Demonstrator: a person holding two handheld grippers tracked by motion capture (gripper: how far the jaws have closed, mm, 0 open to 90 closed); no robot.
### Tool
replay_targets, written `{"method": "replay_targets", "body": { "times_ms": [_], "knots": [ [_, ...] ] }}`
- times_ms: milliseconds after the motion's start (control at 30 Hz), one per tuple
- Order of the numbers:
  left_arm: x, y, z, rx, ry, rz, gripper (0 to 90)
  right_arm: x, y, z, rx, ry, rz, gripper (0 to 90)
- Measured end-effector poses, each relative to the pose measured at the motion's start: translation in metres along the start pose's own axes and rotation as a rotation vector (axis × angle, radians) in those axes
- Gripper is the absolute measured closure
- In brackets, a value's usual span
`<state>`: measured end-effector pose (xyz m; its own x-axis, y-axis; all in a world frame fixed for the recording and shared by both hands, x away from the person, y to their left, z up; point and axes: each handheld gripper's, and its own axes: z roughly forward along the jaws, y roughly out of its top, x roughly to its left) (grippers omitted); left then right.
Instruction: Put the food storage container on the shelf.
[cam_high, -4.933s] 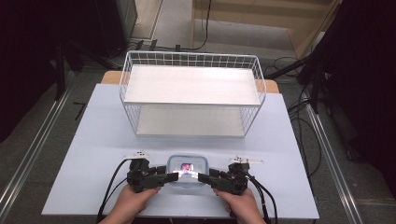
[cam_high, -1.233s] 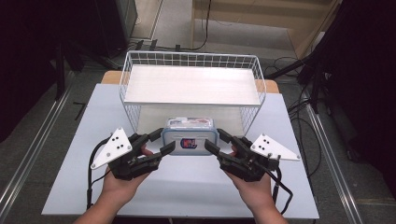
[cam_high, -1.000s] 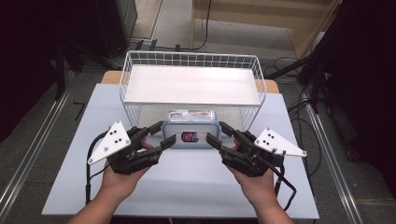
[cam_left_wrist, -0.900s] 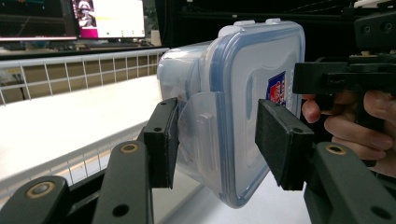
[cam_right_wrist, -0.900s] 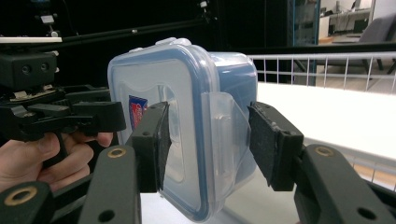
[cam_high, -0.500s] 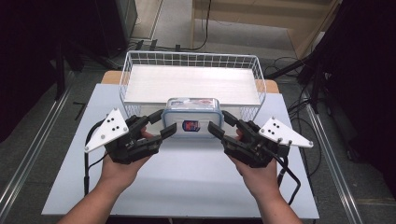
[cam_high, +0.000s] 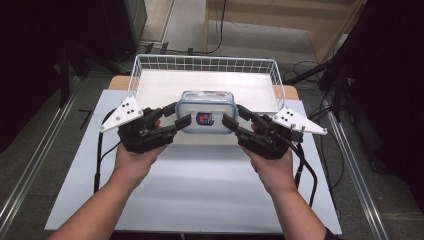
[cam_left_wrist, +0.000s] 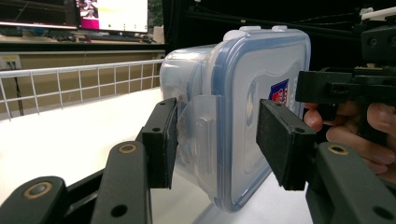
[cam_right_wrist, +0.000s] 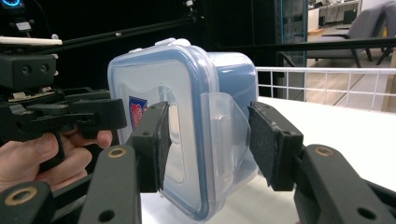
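container (cam_high: 207, 111) | between left hand-held gripper (cam_high: 176, 116), right hand-held gripper (cam_high: 231, 118) | both clamped

Left gripper (cam_high: 176, 116) and right gripper (cam_high: 231, 118) raised, facing inward, fingers clamped.

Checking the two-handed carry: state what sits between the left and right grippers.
In the high view, the lidded plastic container sits between the left gripper and the right gripper, each gripping one end.
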<state>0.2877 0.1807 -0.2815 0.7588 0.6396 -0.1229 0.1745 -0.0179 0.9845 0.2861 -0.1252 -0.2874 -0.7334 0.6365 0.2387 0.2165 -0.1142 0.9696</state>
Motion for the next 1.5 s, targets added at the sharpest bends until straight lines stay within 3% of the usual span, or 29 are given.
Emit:
{"method": "replay_targets", "body": {
  "times_ms": [200, 600, 833, 1067, 1200, 1367, 1500],
  "knots": [
    [0.01, 0.005, 0.012, 0.01, 0.01, 0.02, 49.8, -0.012, 0.006, 0.009, -0.011, -0.006, 0.0, 50.2],
    [0.037, 0.012, 0.034, 0.013, 0.003, -0.041, 49.7, -0.035, 0.019, 0.032, -0.003, -0.025, 0.023, 50.1],
    [0.045, 0.02, 0.048, 0.03, 0.005, -0.044, 49.7, -0.051, 0.023, 0.038, -0.007, -0.026, 0.07, 50.1],
    [0.057, 0.017, 0.055, 0.051, 0.016, -0.052, 49.0, -0.059, 0.023, 0.048, 0.006, -0.034, 0.088, 50.2],
    [0.062, 0.016, 0.056, 0.054, 0.023, -0.083, 48.0, -0.061, 0.02, 0.055, 0.013, -0.039, 0.112, 50.4],
    [0.065, 0.016, 0.057, 0.061, 0.029, -0.125, 48.3, -0.067, 0.019, 0.06, 0.029, -0.024, 0.183, 50.7],
    [0.07, 0.011, 0.059, 0.083, 0.015, -0.185, 48.4, -0.07, 0.019, 0.062, 0.057, -0.029, 0.219, 51.2]
  ]
}}
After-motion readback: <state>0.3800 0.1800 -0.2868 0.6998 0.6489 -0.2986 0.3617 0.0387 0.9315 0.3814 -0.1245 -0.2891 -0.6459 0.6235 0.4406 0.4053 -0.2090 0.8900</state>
